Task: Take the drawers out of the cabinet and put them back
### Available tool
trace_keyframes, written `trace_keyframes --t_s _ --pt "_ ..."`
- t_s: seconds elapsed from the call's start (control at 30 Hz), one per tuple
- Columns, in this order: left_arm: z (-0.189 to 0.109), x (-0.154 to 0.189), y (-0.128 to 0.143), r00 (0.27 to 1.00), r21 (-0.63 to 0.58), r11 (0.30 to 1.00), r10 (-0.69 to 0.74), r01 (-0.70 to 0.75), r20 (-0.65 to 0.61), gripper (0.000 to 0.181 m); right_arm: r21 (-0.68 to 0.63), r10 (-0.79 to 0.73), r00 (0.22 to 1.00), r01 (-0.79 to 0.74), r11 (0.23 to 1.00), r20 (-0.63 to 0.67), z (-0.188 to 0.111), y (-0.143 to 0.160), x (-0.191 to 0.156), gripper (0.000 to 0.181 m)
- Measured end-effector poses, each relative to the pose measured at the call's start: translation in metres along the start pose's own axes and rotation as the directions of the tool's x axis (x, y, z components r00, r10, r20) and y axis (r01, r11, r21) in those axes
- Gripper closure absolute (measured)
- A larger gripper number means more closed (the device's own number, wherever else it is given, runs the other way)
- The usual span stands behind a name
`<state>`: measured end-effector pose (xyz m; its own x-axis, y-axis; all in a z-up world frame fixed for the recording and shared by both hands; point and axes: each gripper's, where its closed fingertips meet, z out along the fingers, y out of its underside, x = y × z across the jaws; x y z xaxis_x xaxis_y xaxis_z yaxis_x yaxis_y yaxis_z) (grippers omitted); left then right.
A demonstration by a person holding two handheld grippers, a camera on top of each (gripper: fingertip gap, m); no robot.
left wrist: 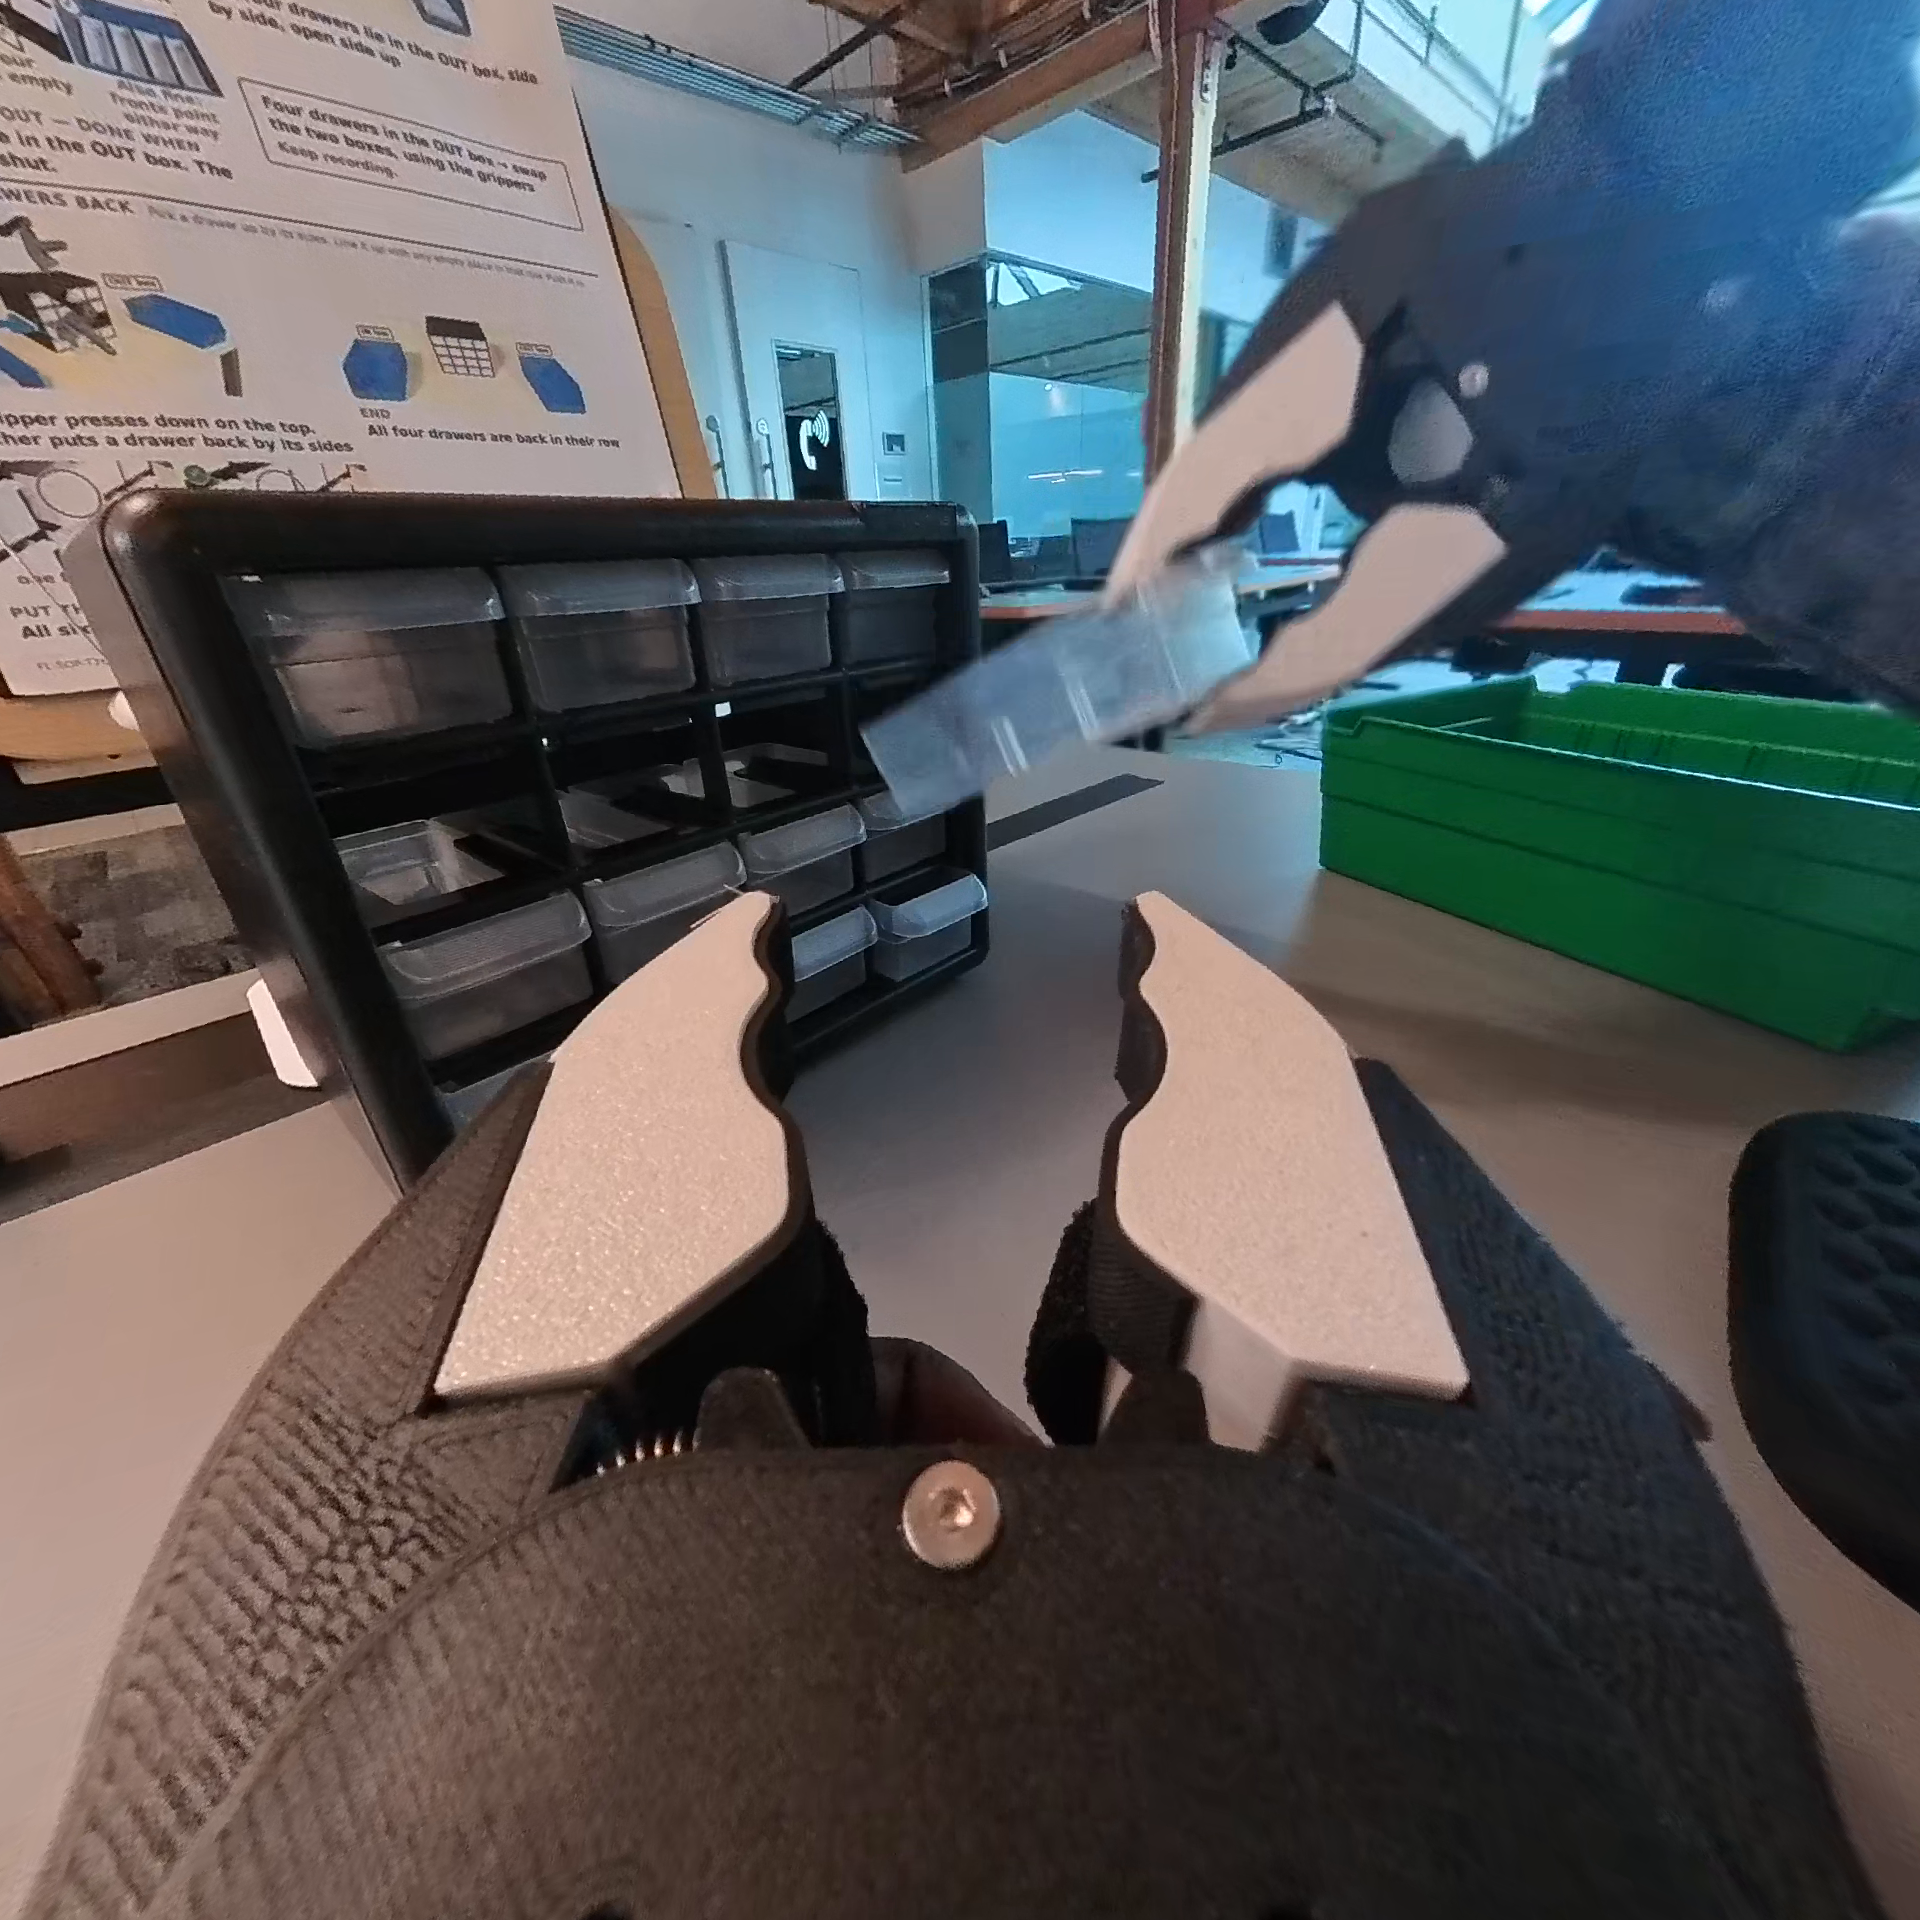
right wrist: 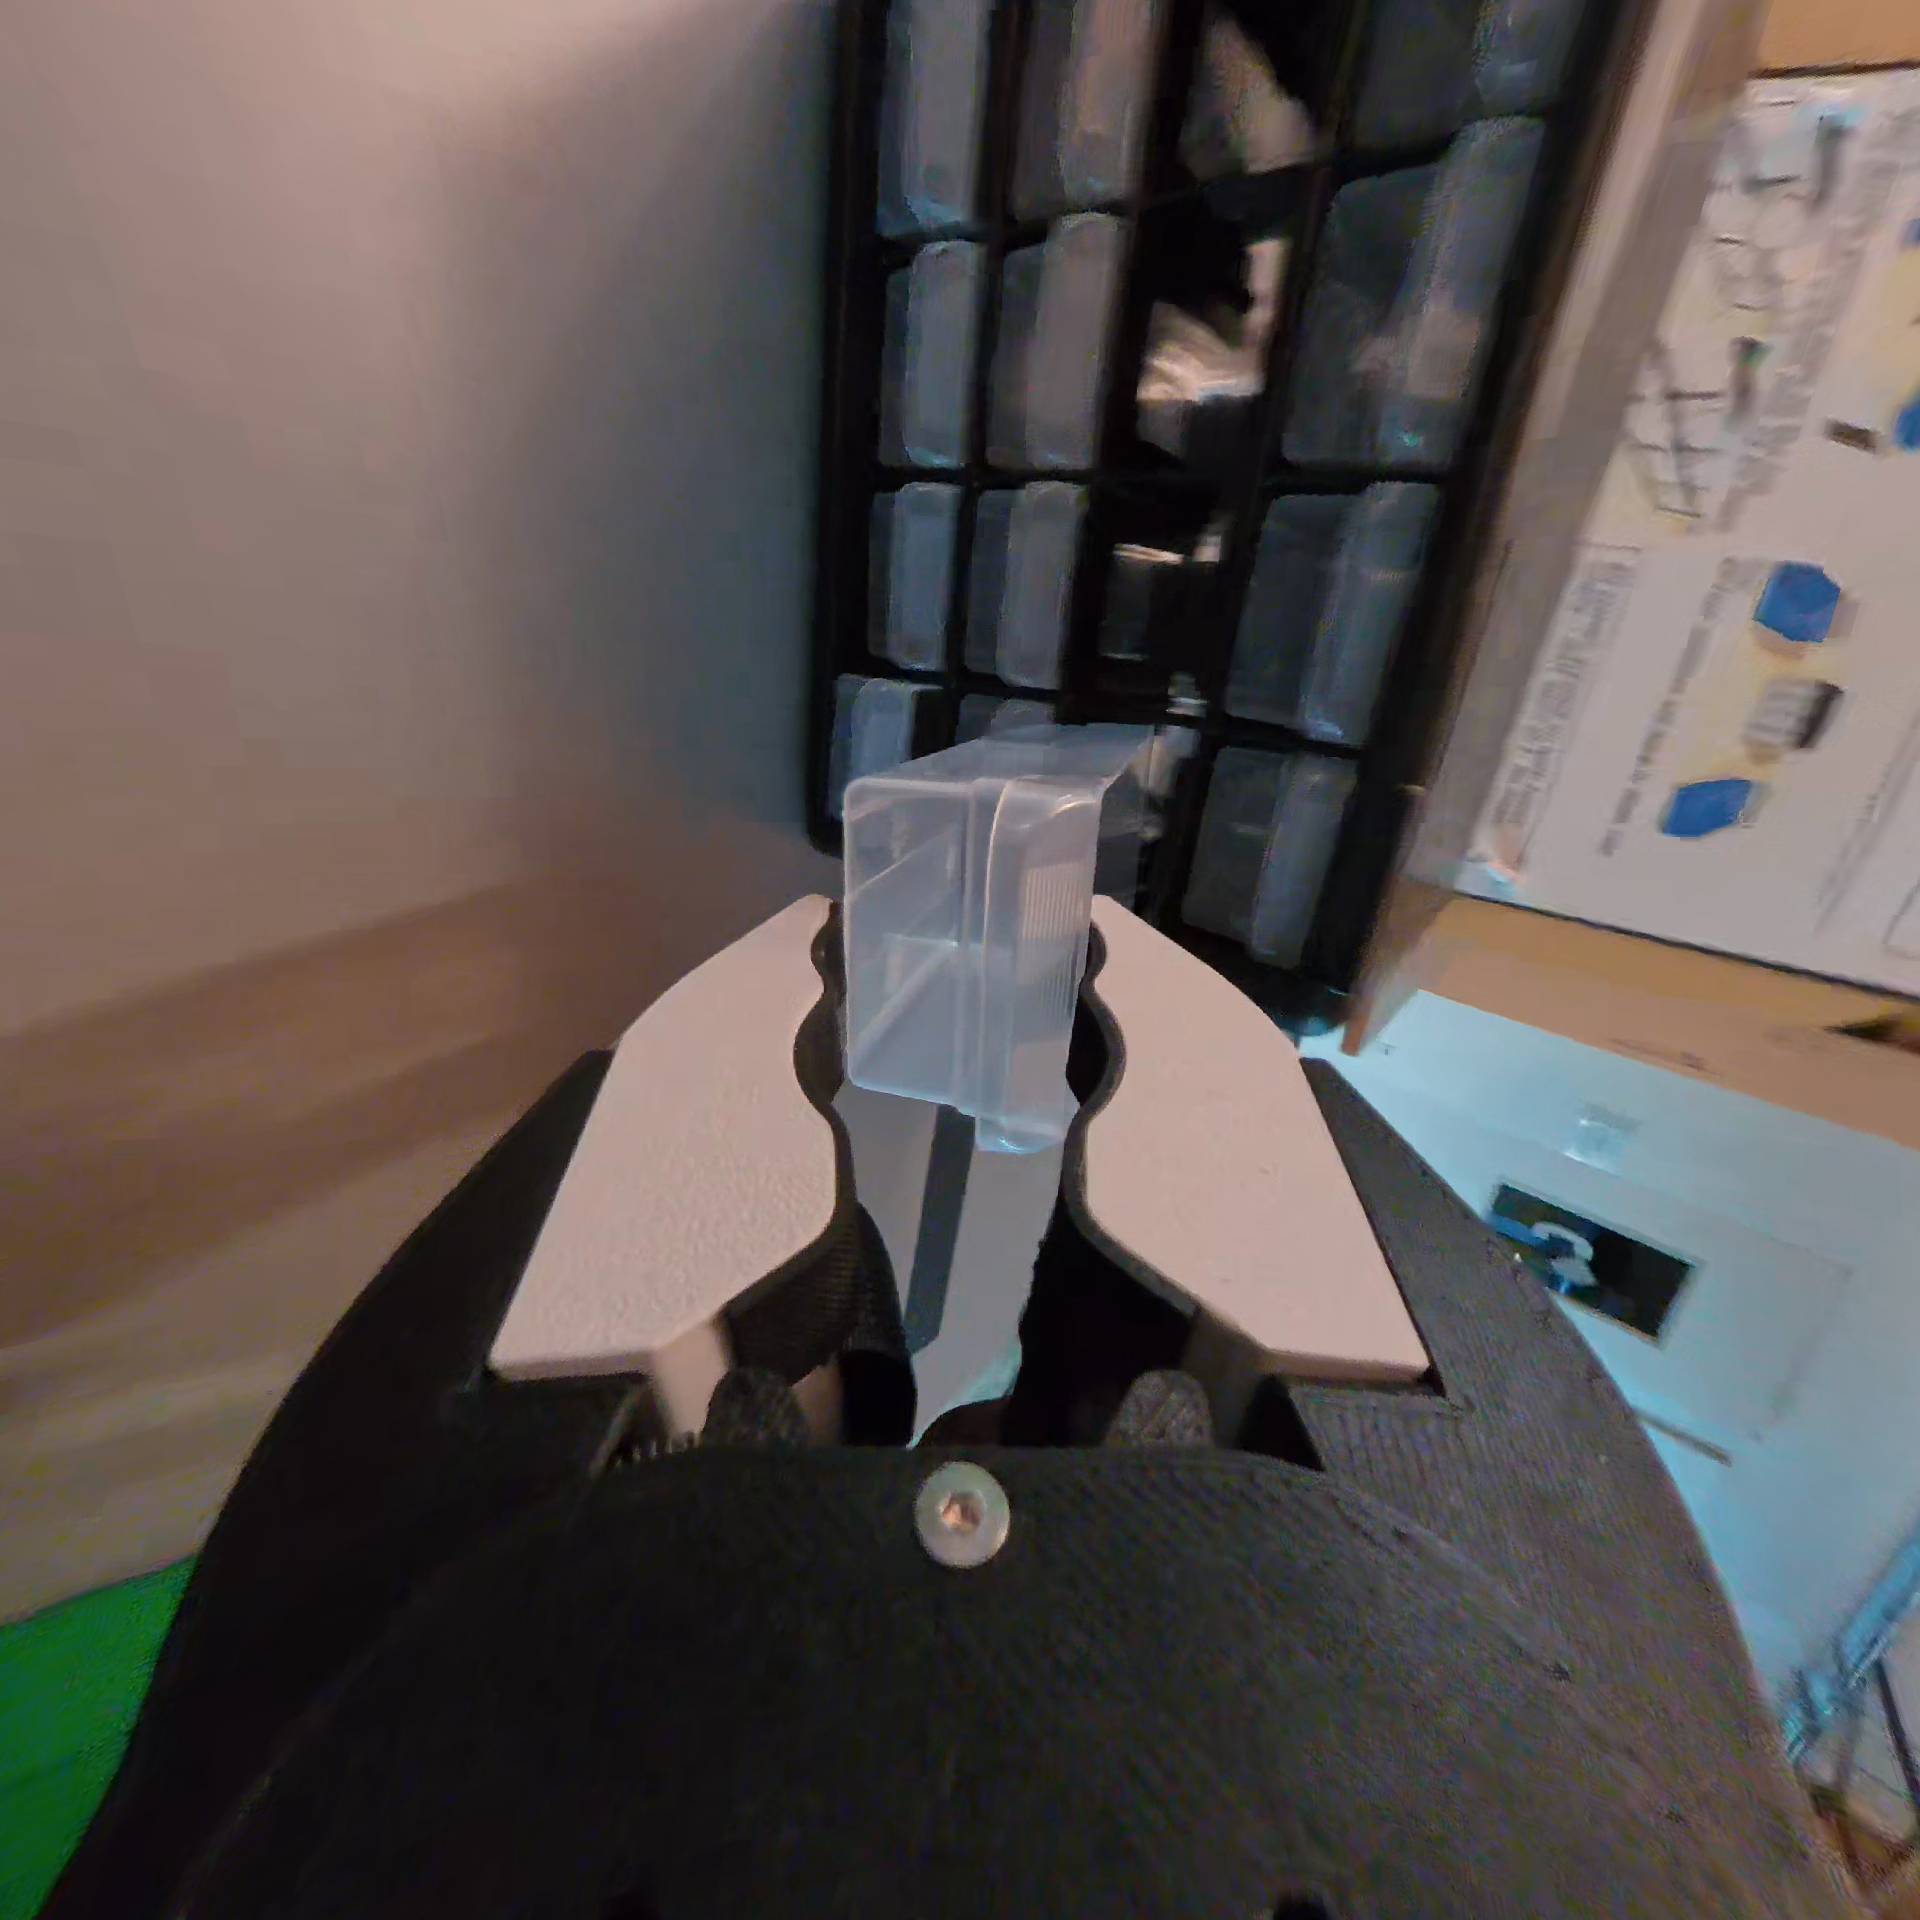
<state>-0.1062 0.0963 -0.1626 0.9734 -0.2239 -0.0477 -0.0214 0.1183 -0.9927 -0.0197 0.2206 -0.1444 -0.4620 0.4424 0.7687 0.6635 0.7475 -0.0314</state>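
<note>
Right gripper (right wrist: 961,1023) clamped on clear plastic drawer (right wrist: 966,956), held in air above grey tabletop (left wrist: 1195,935), just in front of black cabinet (left wrist: 551,530), near its right edge. Cabinet's second row shows open slots; other rows hold drawers. Left gripper (left wrist: 951,920) low over tabletop, fingers apart, holding nothing. Green bin (left wrist: 1621,821) toward tabletop's right edge. Instruction poster (left wrist: 312,229) behind cabinet.

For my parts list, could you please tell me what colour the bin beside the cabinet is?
Bright green bin; the left wrist view shows it best.
</note>
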Motion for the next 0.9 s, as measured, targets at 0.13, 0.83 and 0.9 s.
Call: trace_keyframes --t_s 0.13,0.83,0.9 --pt "0.001 0.001 0.003 1.0 -0.013 1.0 0.01 -0.01 -0.002 0.121 0.043 0.03 0.994 -0.034 0.998 0.102 0.001 -0.006 -0.03 0.141" --pt "-0.033 0.068 -0.063 0.367 -0.119 0.641 -0.571 0.758 -0.735 0.116 0.701 0.213 0.808 0.306 0.645 -0.549 -0.101 -0.155 -0.058 0.141" --pt "-0.035 0.067 -0.065 0.416 -0.063 0.664 -0.536 0.745 -0.735 0.119 0.705 0.224 0.811 0.291 0.647 -0.54 -0.101 -0.155 -0.058 0.142"
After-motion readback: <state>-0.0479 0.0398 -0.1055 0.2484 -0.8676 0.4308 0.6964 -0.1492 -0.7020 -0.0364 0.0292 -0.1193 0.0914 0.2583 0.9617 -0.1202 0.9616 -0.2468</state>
